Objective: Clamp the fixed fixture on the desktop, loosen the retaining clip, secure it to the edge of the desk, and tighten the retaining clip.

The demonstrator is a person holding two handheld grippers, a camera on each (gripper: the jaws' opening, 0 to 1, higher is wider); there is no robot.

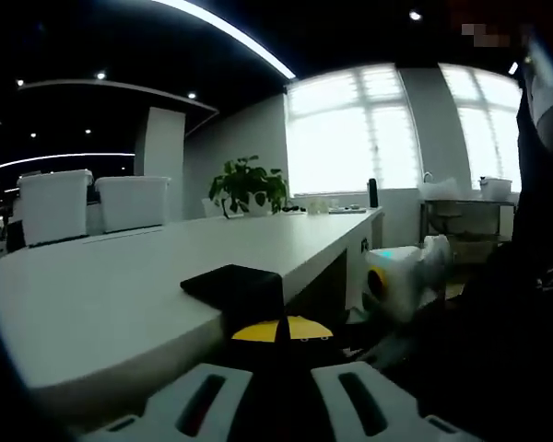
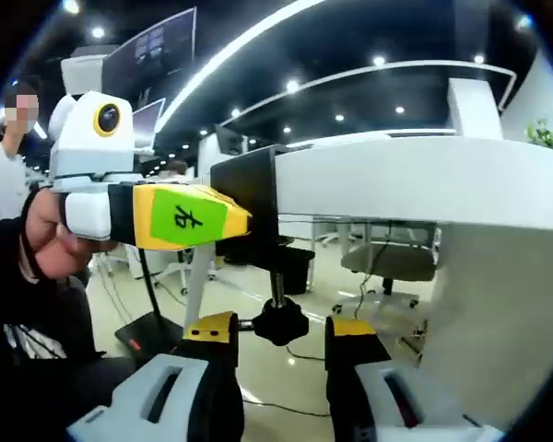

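The fixture (image 1: 235,287) sits on the desk's (image 1: 120,295) near edge; a plant (image 1: 249,184) stands at its far end.

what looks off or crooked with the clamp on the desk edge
Nothing stands out. The black fixture sits squarely over the edge of the white desk, its screw hanging straight down to the knob. No damage or spills visible.

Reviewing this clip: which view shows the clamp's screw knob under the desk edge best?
The right gripper view: the black screw knob hangs on its threaded rod below the desk edge, between the right gripper's open jaws. The left gripper view gives the clamp's black top plate on the desktop; the screw is hidden beneath.
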